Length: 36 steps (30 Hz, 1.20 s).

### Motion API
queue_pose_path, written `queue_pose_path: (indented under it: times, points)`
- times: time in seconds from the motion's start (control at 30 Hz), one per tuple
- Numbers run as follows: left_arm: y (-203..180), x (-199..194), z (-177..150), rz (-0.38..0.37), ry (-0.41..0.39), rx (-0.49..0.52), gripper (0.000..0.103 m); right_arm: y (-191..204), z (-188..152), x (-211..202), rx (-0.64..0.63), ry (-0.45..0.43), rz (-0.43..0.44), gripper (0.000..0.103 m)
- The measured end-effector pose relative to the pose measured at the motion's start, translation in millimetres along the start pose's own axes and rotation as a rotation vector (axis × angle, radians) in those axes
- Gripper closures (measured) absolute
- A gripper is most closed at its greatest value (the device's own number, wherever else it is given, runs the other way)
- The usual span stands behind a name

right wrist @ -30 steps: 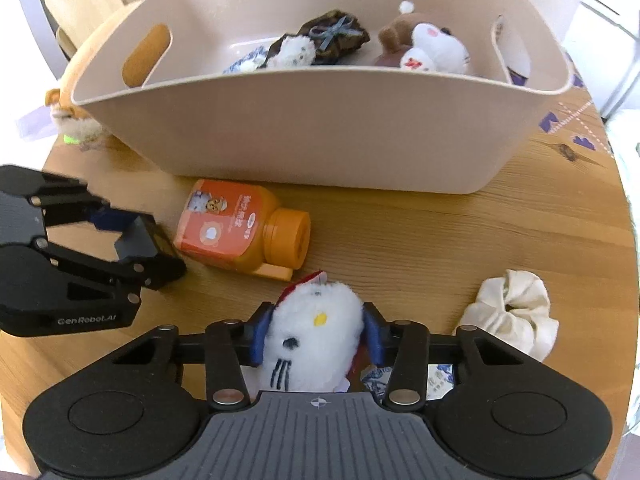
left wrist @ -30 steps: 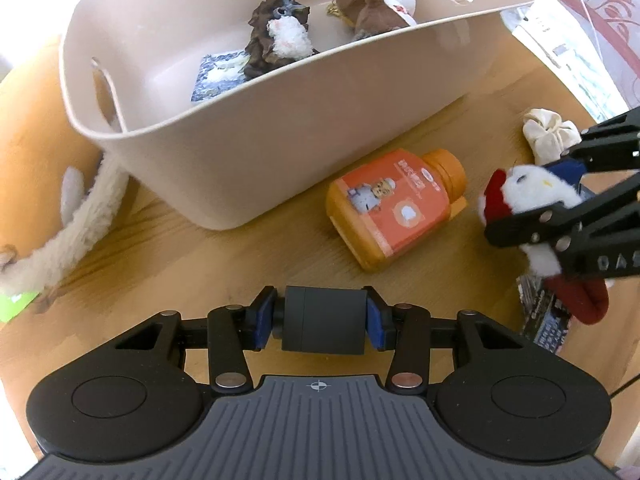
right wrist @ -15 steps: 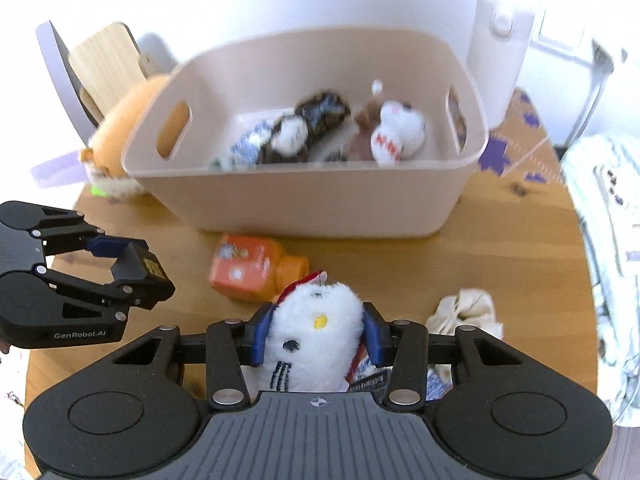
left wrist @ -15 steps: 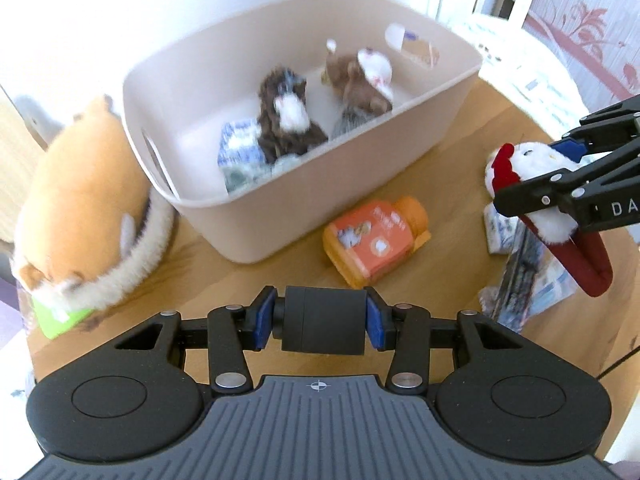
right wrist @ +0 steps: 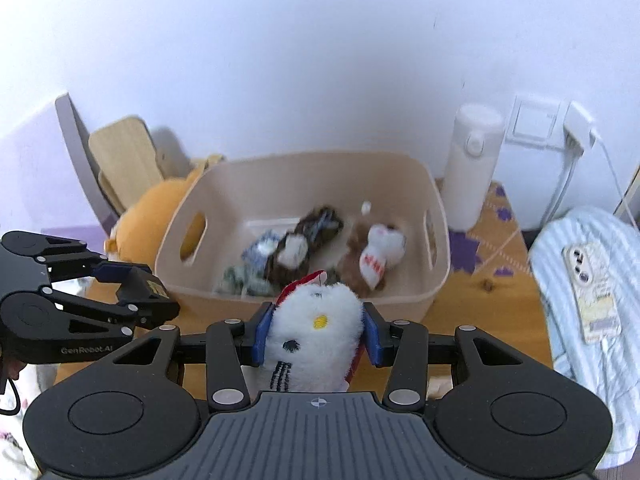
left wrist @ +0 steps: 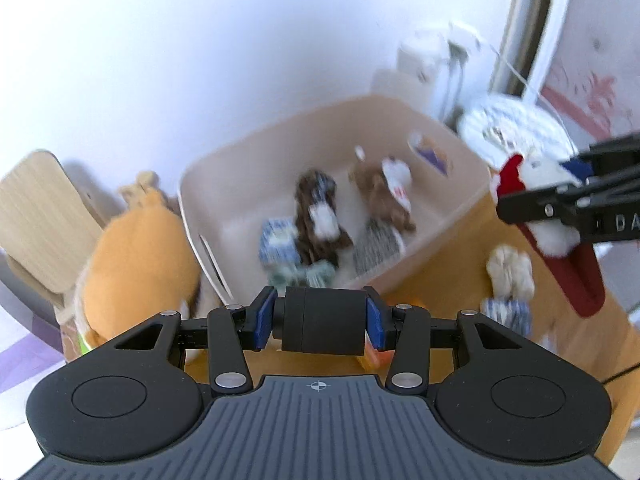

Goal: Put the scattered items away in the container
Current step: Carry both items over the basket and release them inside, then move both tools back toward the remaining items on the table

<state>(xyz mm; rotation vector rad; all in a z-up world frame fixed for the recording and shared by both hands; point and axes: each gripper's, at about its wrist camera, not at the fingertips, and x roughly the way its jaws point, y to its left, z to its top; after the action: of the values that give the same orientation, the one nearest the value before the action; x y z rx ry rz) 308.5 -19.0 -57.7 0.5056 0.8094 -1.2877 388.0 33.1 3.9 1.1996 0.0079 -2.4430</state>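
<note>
Binned: plush toys and packets lie in beige tub (right wrist: 400, 300).
Right gripper (right wrist: 316, 338): clamped on white plush (right wrist: 312, 332).
Left gripper (left wrist: 320, 322): clamped on black block (left wrist: 324, 320).
Outstanding: scrunchie (left wrist: 511, 270) at 3 o'clock of tub.

A white bottle (right wrist: 474, 168) stands beside a wall socket (right wrist: 534, 124); a phone (right wrist: 592, 288) lies on striped cloth (right wrist: 576, 240).

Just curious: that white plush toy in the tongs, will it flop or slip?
The plush probably squashes: it bulges between the right tongs. Likely light and grippy, being fuzzy. Its red part dangles, so probably floppy.
</note>
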Motion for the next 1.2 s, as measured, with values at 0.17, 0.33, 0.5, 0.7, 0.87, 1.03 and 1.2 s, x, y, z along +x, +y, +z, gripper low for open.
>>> queue_pose_path:
  times: [0.17, 0.33, 0.5, 0.7, 0.87, 1.03, 1.2]
  points:
    - [13.6, 3.1, 25.0, 0.021, -0.037, -0.065, 0.056, -8.1, 21.8, 0.1, 0.043, -0.051, 0.003, 0.061]
    - [28.9, 24.3, 41.6, 0.055, -0.018, -0.142, 0.056, -15.1, 43.4, 10.6, 0.09, -0.084, 0.015, 0.061]
    - [33.1, 54.9, 50.0, 0.098, 0.03, -0.149, 0.056, -20.1, 58.6, 34.1, 0.131, -0.083, 0.012, 0.061]
    - [35.3, 80.0, 48.6, 0.109, 0.08, -0.155, 0.056, -30.6, 65.4, 68.1, 0.19, -0.048, -0.002, 0.061]
    - [31.1, 99.9, 49.1, 0.118, 0.121, -0.134, 0.056, -40.5, 64.7, 93.9, 0.25, -0.015, -0.002, 0.061]
    - [26.0, 116.6, 49.6, 0.116, 0.16, -0.106, 0.056, -42.4, 60.8, 115.1, 0.252, 0.024, -0.013, 0.06]
    - [22.2, 122.9, 48.2, 0.127, 0.171, -0.083, 0.055, -43.2, 56.0, 128.2, 0.228, 0.068, -0.001, 0.056]
